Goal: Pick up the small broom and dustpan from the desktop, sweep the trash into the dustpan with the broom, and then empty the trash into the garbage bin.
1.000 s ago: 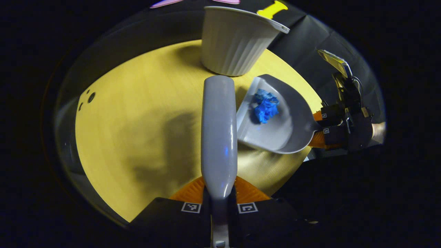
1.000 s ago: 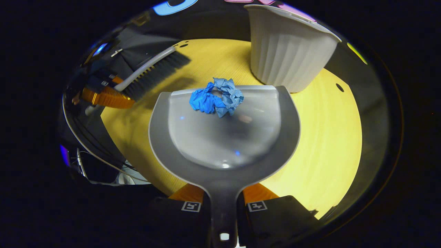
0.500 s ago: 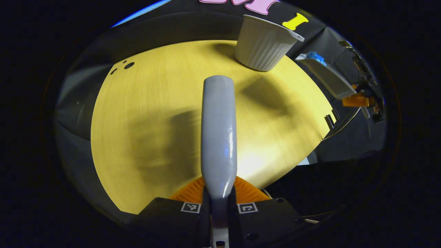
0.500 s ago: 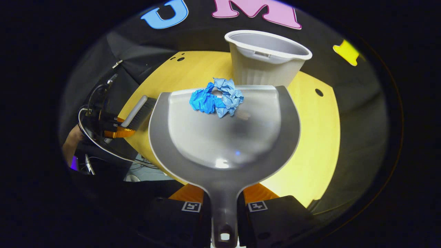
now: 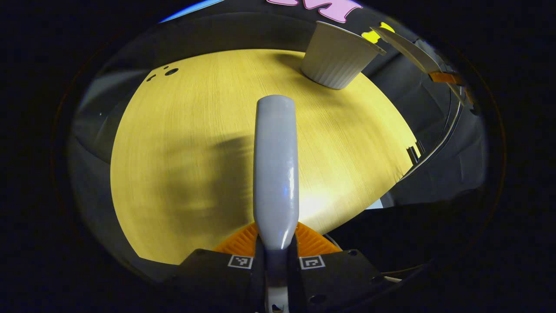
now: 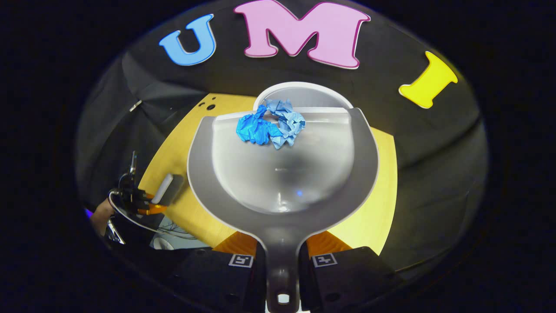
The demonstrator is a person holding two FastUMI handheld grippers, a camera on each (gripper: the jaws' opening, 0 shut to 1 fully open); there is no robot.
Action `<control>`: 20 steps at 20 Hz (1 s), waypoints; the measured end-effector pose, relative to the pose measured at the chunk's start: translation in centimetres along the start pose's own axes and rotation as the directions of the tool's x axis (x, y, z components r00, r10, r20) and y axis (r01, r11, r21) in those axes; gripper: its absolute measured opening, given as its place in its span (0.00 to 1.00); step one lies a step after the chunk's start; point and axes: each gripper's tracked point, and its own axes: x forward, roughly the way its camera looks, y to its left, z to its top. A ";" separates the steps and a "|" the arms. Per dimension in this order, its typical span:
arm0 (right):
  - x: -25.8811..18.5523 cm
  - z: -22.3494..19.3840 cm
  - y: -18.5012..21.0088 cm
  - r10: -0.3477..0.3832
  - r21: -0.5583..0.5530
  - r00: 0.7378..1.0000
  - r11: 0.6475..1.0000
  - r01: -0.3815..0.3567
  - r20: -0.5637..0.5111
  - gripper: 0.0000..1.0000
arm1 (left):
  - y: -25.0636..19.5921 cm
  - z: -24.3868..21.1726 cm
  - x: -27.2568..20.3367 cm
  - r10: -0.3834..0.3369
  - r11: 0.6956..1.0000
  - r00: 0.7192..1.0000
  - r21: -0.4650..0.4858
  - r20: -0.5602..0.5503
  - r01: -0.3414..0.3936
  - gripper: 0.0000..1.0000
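My right gripper [image 6: 282, 256] is shut on the handle of the grey dustpan [image 6: 282, 182], held high and about level. A crumpled blue paper ball [image 6: 270, 129] lies at the pan's front lip. Just beyond and below that lip is the open white garbage bin [image 6: 304, 89]. My left gripper [image 5: 276, 248] is shut on the grey broom [image 5: 276, 169], whose back points forward above the yellow table [image 5: 182, 130]. In the left gripper view the ribbed bin [image 5: 336, 56] stands at the far end, with the dustpan [image 5: 410, 50] raised beside its rim. The broom [image 6: 167, 189] hangs low on the left in the right gripper view.
Small dark holes [image 5: 170, 71] mark the tabletop's far left corner. Cables [image 5: 438, 143] hang off the table's right edge. A hand [image 6: 102, 215] holds the left gripper near the table's near edge.
The right gripper has lifted the dustpan with the paper off the table, up and towards the bin's mouth. The left gripper with the broom has drawn back from the bin.
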 end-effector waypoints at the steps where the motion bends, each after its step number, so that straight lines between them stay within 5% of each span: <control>1: 0.3 1.3 -0.7 -0.017 0.008 1.000 1.000 0.017 0.014 0.34 | 0.4 0.3 -0.3 0.003 1.000 1.000 -0.008 0.012 -0.003 0.24; 13: 7.7 8.5 -6.2 -0.240 0.038 0.970 0.970 0.238 0.040 0.34 | 1.6 2.4 -0.6 0.014 0.996 0.998 -0.090 0.059 -0.008 0.25; 20: 8.3 10.1 -9.9 -0.459 -0.183 0.883 0.864 0.470 0.099 0.34 | 1.3 2.5 -0.1 0.011 0.993 0.999 -0.117 0.050 -0.005 0.24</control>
